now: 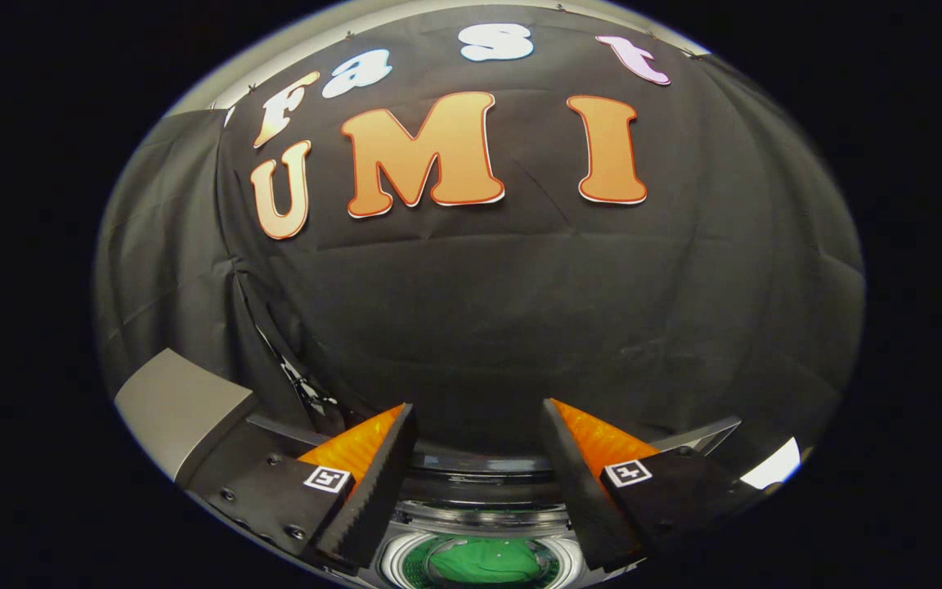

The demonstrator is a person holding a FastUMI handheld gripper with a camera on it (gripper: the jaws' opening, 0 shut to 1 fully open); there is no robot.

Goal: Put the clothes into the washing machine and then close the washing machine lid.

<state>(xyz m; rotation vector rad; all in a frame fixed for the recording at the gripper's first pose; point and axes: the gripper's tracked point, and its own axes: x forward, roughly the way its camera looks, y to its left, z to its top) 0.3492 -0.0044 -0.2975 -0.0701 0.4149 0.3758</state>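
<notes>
- The gripper [479, 483], two black fingers with orange, ridged pads [356, 446], sits at the lower middle of the frame, jaws spread wide with nothing between them.
- Below and between the fingers, at the bottom centre, the round white-rimmed washing machine drum [400, 556] stands open.
- A green garment [483, 563] lies inside the drum, seemingly crumpled.
- A grey panel [177, 405], perhaps the raised lid, rises at lower left.

Tool [479, 425] fingers spread wide apart (nothing between), tilted upward.

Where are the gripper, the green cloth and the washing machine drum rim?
gripper [479, 425]: gripper view, gap between its open fingertips.
green cloth [483, 563]: gripper view, middle of the fabric.
washing machine drum rim [396, 556]: gripper view, pale ring's left side.
</notes>
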